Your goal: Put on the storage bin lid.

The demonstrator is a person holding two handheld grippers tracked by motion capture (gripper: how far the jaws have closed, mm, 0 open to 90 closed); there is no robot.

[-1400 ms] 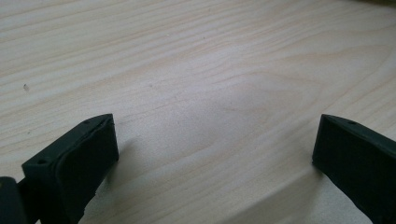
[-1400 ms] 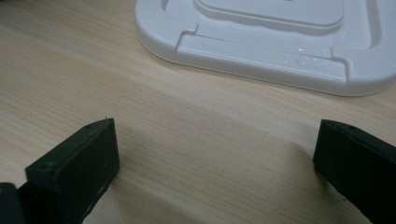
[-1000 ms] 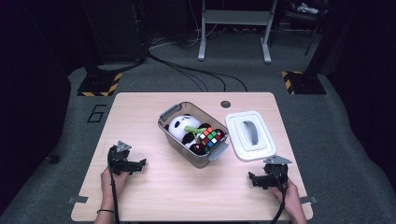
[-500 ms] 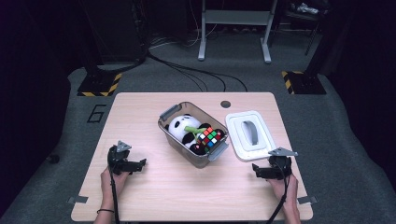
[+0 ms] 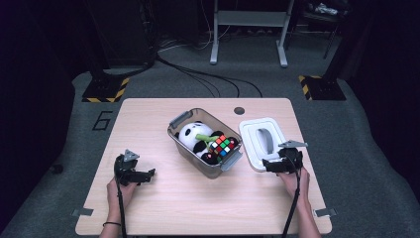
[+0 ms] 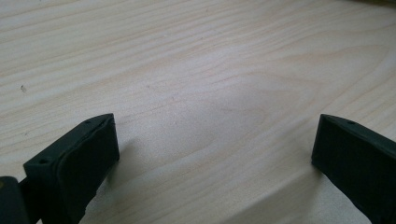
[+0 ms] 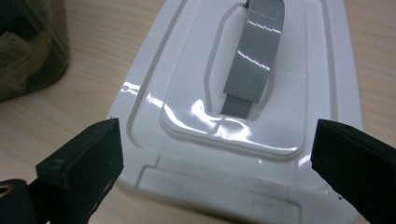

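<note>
Dark room w/ grey floor, cables and a metal stand behind; light wood table (image 5: pixel 163 198) in the middle, a "6" marked on the floor at its left.

Left gripper (image 5: pixel 148 173) sits low over the table's front-left part, jaws spread wide, nothing but bare wood between them in the left gripper view (image 6: pixel 212 140). Well apart from the bin.

Center: clear plastic bin (image 5: pixel 184 148) w/ grey latches, set at an angle, holding a panda plush (image 5: pixel 190 136) and a colour cube (image 5: pixel 224 146) beside it.

Just right of the bin: white lid (image 5: pixel 251 136) w/ grey handle (image 5: pixel 265 140), lying flat on the table. Right gripper (image 5: pixel 266 165) is at the lid's near edge, jaws spread wide (image 7: pixel 212 154), one either side of the lid's near end, not pinching it.
</note>
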